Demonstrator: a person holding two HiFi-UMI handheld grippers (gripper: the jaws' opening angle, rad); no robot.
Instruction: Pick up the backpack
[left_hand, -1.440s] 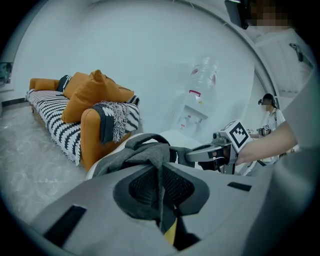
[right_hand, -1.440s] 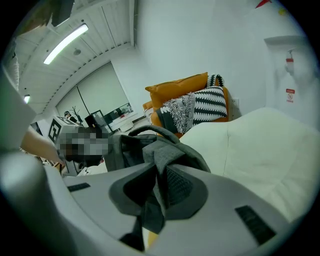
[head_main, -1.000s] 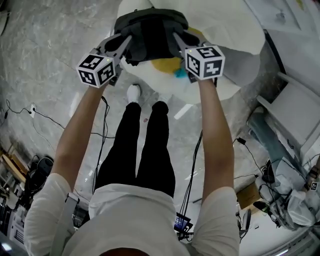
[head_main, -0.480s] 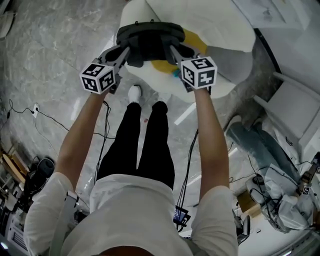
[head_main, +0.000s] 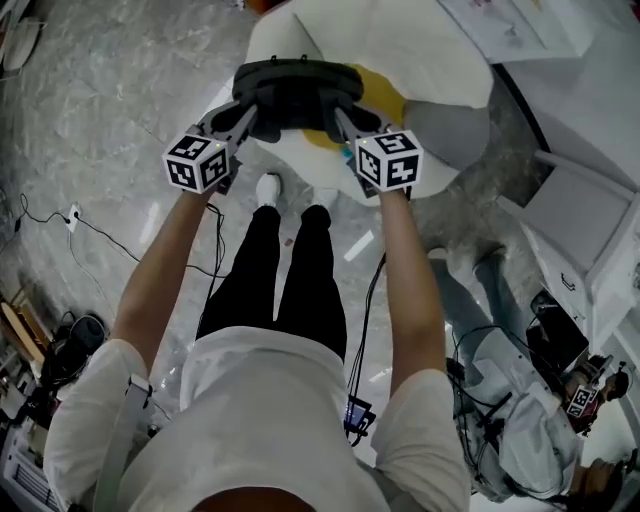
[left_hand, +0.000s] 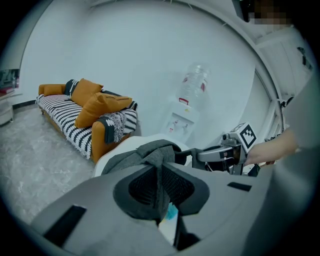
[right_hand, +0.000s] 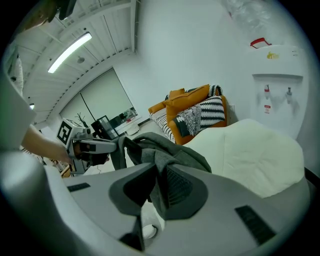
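Both arms reach straight out ahead, elbows nearly locked, and each gripper tilts down toward the backpack (head_main: 295, 85). The left gripper (head_main: 248, 110) is clenched on a fold of the pack's grey fabric at its left end; its own view shows the cloth pinched between the pads. The right gripper (head_main: 345, 115) grasps the pack's other end the same way, with cloth bunched between its jaws. The pack spans the gap between the two, above a white beanbag (head_main: 440, 50) — whether its underside touches the beanbag I cannot tell.

Cables (head_main: 60, 225) trail over the marble floor (head_main: 100, 100) at the left. In the left gripper view an orange sofa (left_hand: 85, 122) with a striped seat stands by the wall, and a water dispenser (left_hand: 181, 122) is to its right. A yellow thing (head_main: 385, 95) peeks out beside the pack's right end, half covered — its kind is unclear. At the lower right of the head view another person (head_main: 510, 440) in jeans is cut off by the frame edge.
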